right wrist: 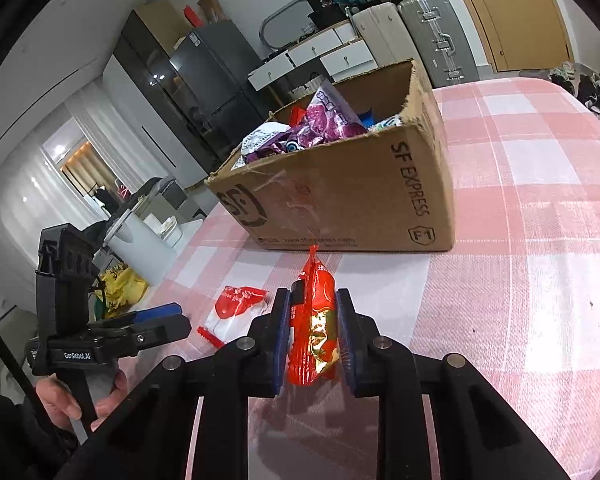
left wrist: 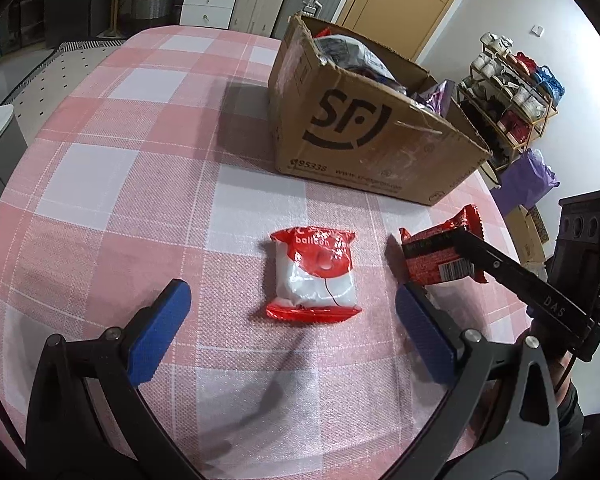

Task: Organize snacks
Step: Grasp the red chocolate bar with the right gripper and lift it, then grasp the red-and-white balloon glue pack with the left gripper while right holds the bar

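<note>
A red and white snack packet [left wrist: 314,276] marked "balloon" lies flat on the pink checked tablecloth [left wrist: 140,184]. My left gripper [left wrist: 292,308] is open, its blue pads on either side of the packet and just short of it. My right gripper [right wrist: 313,320] is shut on a red snack bar wrapper [right wrist: 314,328] and holds it above the cloth; it shows in the left wrist view [left wrist: 440,258] to the right of the packet. An open cardboard SF box [left wrist: 364,132] holding several snack bags [right wrist: 320,124] stands beyond.
The table edge curves away on the left and right. A shoe rack [left wrist: 512,96] and a purple bag [left wrist: 528,180] stand past the right edge. Suitcases [right wrist: 432,36], white drawers [right wrist: 332,56] and a dark cabinet [right wrist: 188,80] stand behind the box.
</note>
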`<state>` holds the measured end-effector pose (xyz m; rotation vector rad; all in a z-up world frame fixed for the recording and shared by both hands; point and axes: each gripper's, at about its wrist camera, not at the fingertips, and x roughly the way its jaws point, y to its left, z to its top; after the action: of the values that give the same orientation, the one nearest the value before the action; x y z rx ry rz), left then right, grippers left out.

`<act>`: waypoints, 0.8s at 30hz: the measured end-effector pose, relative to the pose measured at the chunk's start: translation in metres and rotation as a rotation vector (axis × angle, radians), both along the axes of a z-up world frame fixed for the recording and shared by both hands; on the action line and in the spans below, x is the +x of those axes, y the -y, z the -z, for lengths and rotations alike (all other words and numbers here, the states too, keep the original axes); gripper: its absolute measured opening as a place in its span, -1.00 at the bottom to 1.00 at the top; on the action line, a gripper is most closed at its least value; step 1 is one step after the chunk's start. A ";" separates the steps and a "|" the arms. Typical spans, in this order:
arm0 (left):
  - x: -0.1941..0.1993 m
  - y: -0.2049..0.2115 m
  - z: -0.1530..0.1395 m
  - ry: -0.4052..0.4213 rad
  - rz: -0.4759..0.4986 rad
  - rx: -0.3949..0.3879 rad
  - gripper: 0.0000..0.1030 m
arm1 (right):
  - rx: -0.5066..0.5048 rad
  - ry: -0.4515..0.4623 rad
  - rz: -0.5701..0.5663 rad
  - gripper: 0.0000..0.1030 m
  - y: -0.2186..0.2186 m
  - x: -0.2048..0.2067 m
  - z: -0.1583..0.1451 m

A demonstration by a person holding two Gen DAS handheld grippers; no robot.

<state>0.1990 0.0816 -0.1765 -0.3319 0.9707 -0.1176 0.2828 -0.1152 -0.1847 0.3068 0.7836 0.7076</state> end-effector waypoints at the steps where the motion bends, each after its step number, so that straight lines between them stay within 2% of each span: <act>1: 0.000 0.001 0.000 -0.003 0.000 0.001 0.97 | -0.008 0.003 0.001 -0.57 -0.001 -0.001 -0.001; 18: 0.000 -0.007 0.013 -0.036 -0.010 -0.032 0.97 | -0.119 0.013 -0.033 -0.49 -0.029 -0.001 0.004; 24: 0.002 -0.013 0.012 -0.036 -0.016 -0.034 0.97 | -0.091 -0.004 -0.022 -0.51 -0.025 0.002 0.003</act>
<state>0.2012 0.0941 -0.1889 -0.3737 1.0019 -0.1139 0.2850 -0.0902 -0.1881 0.2176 0.8214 0.6905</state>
